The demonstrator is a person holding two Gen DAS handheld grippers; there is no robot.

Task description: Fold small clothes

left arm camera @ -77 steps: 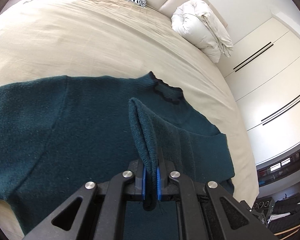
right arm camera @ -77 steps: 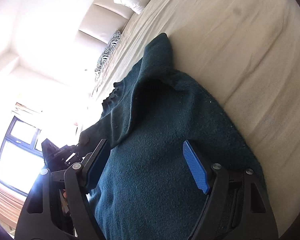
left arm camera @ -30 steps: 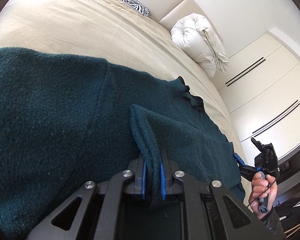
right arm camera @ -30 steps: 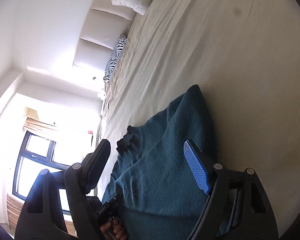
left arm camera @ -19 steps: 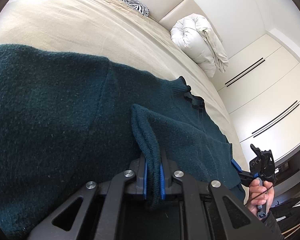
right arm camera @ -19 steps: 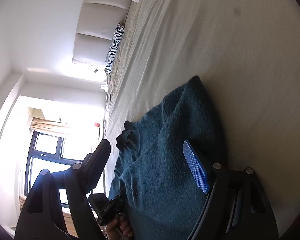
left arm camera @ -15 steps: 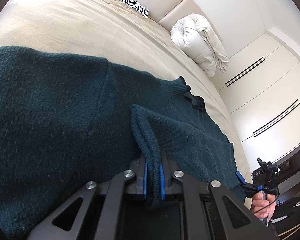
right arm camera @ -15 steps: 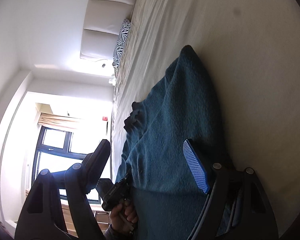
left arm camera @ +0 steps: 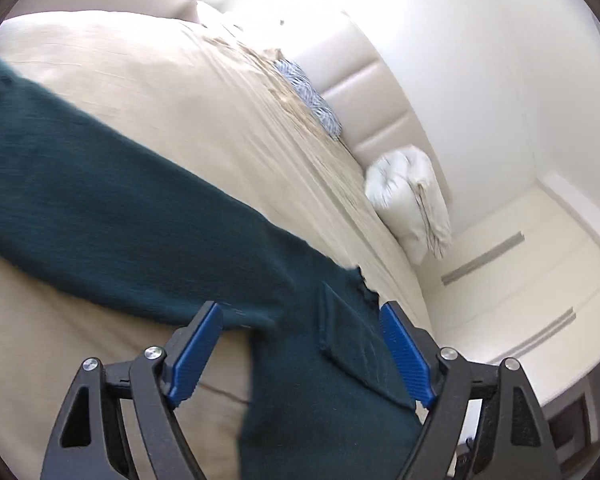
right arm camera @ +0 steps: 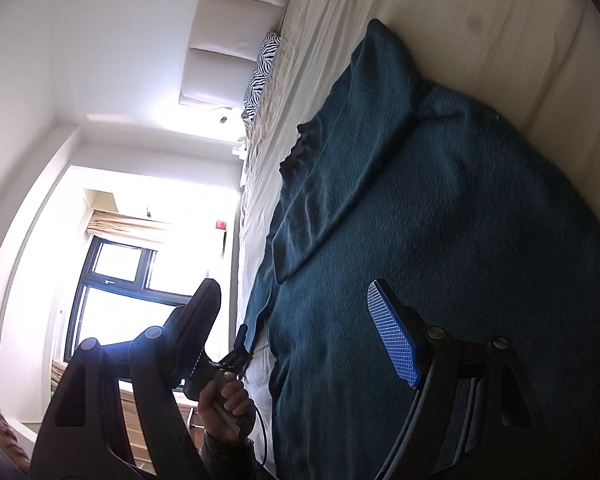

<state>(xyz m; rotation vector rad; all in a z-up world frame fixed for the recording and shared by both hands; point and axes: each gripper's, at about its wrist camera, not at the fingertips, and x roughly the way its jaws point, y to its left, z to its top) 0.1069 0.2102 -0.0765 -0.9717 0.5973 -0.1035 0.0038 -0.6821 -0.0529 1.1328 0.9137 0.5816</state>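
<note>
Sweater (right arm camera: 440, 208) flat on bed (left arm camera: 160, 100), left hand-held gripper (left arm camera: 300, 352) just opened

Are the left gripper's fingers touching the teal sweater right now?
Apart. The left wrist view shows the left gripper with fingers spread wide, jaws just opened; the teal sweater lies on the bed beyond, unpinched.

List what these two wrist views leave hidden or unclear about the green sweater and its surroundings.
- Sweater hem: in the left wrist view, cut off by the bottom edge and covered by the tool frame.
- Sweater knit and the patterned pillow: smeared by motion blur in the left wrist view.
- Outside the window: washed out by glare in the right wrist view.
</note>
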